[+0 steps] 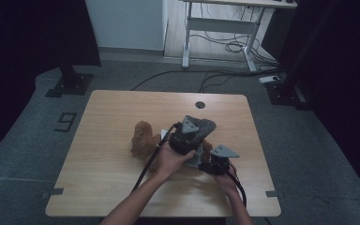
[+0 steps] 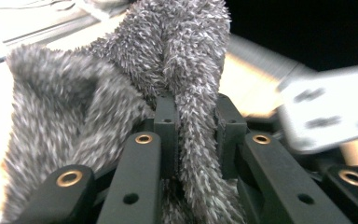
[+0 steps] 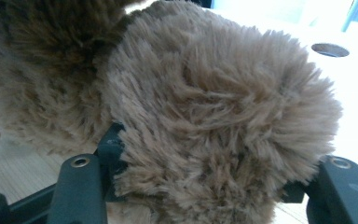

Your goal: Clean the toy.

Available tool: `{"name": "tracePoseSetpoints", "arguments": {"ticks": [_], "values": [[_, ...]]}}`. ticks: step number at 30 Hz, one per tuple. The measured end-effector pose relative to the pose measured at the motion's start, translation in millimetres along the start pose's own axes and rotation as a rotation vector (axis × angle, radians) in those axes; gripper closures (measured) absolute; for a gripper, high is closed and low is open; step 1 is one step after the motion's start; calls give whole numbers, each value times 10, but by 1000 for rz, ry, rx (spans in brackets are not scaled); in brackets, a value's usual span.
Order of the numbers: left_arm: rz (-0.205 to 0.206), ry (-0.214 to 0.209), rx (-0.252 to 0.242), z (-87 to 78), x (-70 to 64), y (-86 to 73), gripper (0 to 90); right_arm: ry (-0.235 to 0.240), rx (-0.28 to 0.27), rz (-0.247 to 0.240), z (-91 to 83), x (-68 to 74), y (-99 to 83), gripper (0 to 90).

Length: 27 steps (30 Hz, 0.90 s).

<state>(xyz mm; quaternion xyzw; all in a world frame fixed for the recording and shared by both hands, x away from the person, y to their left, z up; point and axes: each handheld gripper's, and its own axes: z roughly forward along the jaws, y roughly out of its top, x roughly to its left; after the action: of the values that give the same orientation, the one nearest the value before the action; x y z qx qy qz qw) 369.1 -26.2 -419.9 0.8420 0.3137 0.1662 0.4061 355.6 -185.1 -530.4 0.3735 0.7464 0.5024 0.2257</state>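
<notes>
Grey fuzzy cloth (image 2: 186, 65) is pinched between the closed jaws of the left gripper (image 2: 193, 126), held up over the middle of the wooden desk (image 1: 103, 154). Just beside it, the right gripper (image 3: 209, 186) has its jaws spread around a brown plush toy (image 3: 205, 116), which lies on the desk partly under the cloth; whether those jaws are squeezing the fur or merely flanking it cannot be told. A person's left hand (image 1: 168, 159) carries the upper tool, with a black cable (image 1: 145, 168) trailing back towards the desk's near edge. Risk, as it looks: only a thin fold is caught, so a tug could pull the cloth free, and deep pile could let the toy slide out. A large "9" (image 1: 65, 122) is marked on the floor left of the desk; no brand or label is readable.
</notes>
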Motion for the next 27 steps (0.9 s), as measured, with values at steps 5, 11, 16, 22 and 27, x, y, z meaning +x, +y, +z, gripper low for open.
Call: {"name": "tracePoseSetpoints", "arguments": {"ticks": [5, 11, 16, 22, 27], "values": [[-20, -11, 34, 252, 26, -190, 745, -12, 15, -6, 11, 9, -16, 372], [-4, 76, 48, 76, 200, -256, 754, -17, 16, -3, 11, 12, -11, 374], [-137, 12, -23, -180, 529, -441, 759, -6, 6, 3, 13, 5, -11, 376], [-158, 91, -89, -523, 770, -623, 758, -8, 2, 9, 20, 0, -18, 377], [-276, 99, -62, -629, 1121, -914, 759, -5, 1, 8, 17, -3, -22, 376]]}}
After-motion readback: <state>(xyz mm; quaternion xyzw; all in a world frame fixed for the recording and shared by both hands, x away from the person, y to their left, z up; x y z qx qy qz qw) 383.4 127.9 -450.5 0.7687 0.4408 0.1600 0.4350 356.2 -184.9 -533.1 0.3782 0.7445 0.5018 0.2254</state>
